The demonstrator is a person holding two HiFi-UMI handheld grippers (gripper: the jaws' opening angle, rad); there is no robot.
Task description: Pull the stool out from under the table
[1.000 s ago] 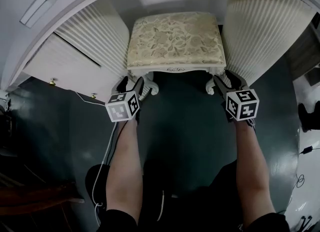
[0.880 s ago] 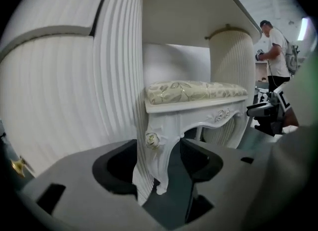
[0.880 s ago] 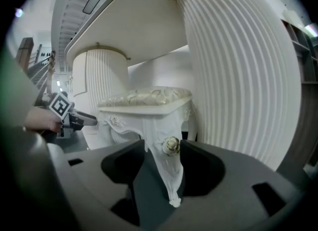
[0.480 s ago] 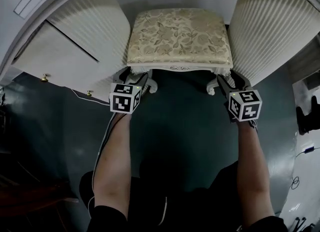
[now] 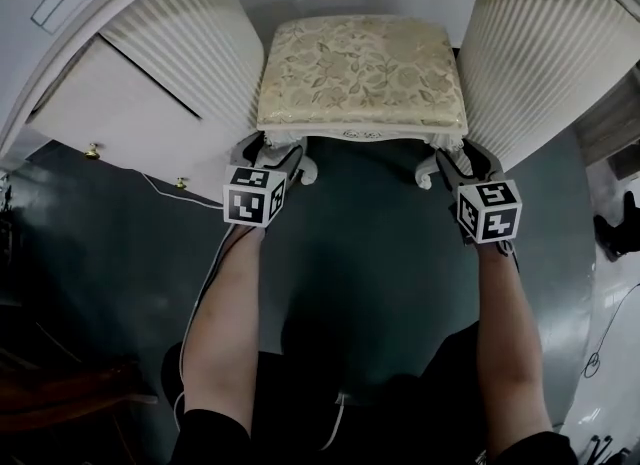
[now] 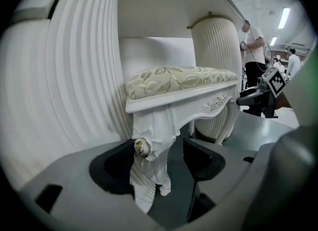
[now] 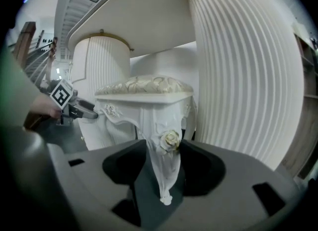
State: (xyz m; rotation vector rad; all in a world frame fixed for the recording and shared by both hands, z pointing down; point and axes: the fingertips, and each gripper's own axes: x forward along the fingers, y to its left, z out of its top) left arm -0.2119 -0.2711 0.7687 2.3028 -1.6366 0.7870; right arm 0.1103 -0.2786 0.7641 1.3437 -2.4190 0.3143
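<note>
Under the table (image 5: 170, 63), the stool (image 5: 360, 73) sat tucked in; the right gripper (image 7: 161, 163) clamped its right front leg (image 7: 165, 175); the left gripper (image 6: 163, 156), jaws just opening wider, loosely straddled the left front leg (image 6: 149, 175).

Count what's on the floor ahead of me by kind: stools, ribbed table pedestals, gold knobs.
stool: 1
ribbed table pedestals: 2
gold knobs: 2
total: 5

text: none readable | labels, brands, numbers, signs: none readable
</note>
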